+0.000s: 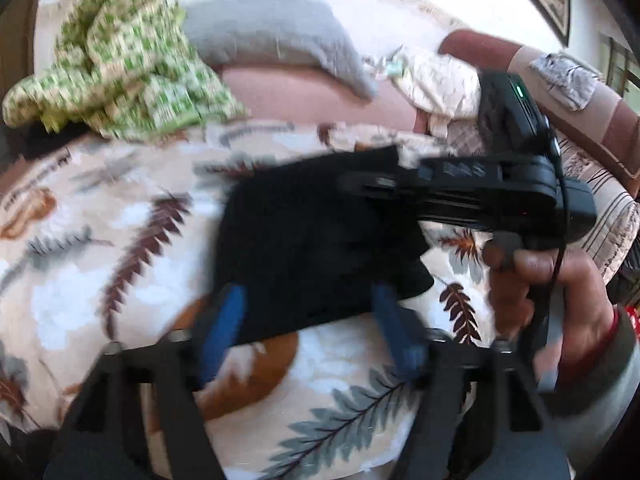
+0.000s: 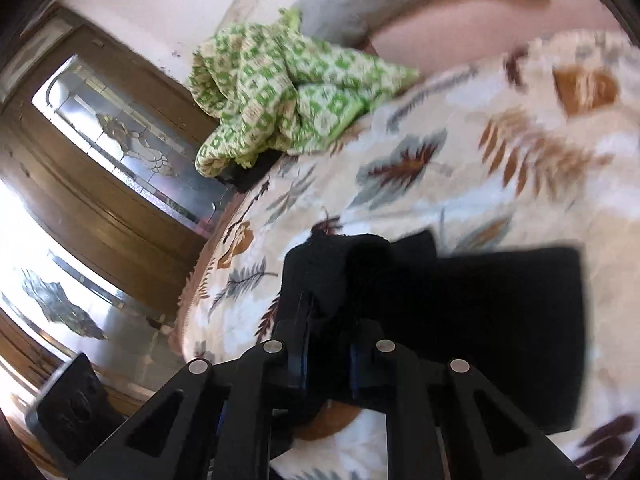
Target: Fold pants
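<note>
Black pants point(image 1: 312, 240), folded into a compact block, lie on a leaf-patterned blanket point(image 1: 100, 260). My left gripper point(image 1: 312, 320) is open, its blue fingertips point(image 1: 226, 320) straddling the near edge of the pants. My right gripper point(image 1: 360, 186) reaches in from the right, over the pants' far right corner. In the right wrist view the right gripper point(image 2: 326, 320) is shut on a bunched edge of the pants point(image 2: 500, 320), with black cloth wrapped over its fingers.
A green-and-cream checked cloth point(image 1: 120, 80) lies crumpled at the blanket's far left, also in the right wrist view point(image 2: 280, 92). A grey cushion point(image 1: 280, 36) and pink sofa back point(image 1: 312, 92) sit behind. A wooden door with glass panels point(image 2: 120, 140) stands beside the sofa.
</note>
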`<state>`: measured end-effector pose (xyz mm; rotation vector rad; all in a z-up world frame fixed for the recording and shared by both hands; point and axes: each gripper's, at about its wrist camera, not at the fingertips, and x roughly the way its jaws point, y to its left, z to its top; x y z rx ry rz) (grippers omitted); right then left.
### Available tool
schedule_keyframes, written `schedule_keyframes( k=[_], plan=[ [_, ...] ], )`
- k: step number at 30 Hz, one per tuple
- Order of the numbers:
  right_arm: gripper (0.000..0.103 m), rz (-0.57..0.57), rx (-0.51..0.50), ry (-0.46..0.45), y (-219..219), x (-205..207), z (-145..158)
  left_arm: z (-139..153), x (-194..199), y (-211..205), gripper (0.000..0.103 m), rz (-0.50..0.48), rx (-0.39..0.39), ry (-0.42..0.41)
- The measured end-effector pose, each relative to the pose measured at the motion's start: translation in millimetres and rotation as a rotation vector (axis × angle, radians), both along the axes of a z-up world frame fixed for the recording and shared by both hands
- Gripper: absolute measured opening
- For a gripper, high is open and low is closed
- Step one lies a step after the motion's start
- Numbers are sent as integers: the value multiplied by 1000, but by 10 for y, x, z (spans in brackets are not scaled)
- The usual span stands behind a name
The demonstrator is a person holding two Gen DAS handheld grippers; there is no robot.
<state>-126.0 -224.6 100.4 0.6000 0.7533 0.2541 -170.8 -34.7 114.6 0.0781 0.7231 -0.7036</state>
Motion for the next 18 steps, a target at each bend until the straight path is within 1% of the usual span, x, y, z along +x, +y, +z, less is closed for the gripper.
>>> schedule_keyframes(
  k=[2, 3, 4, 7, 10, 11, 12, 13, 14, 16, 17, 18],
  plan=[
    [12, -34, -73, -11, -175, -124, 123, 77, 51, 101, 72, 17, -2, -22],
    [12, -65, -131, 1, -294, -182, 150, 79, 94, 109, 73, 27, 4, -23],
    [12, -79, -157, 18, -361, -207, 141, 62, 153, 102, 73, 45, 11, -23],
    [12, -116, -218, 90, -545, -211, -21, -66, 294, 14, 73, 66, 30, 5],
    [14, -118, -245, 173, -588, -81, -301, -253, 375, -171, 73, 60, 95, 27],
    [20, -123, -273, 198, -595, -57, -376, -276, 388, -212, 73, 55, 105, 28],
    [29, -144, -311, 219, -600, -47, -414, -279, 400, -239, 73, 51, 114, 29],
    [42, -176, -334, 225, -626, -72, -415, -265, 417, -248, 73, 49, 116, 26],
    [45, -205, -332, 202, -680, -151, -352, -240, 441, -258, 73, 50, 112, 21],
    [46, -247, -334, 162, -766, -297, -206, -196, 503, -284, 73, 61, 112, 13],
    [49, -258, -343, 145, -770, -360, -133, -193, 543, -315, 73, 63, 117, 11],
    [49, -256, -346, 121, -749, -412, -55, -201, 599, -381, 73, 65, 134, 7]
  ],
)
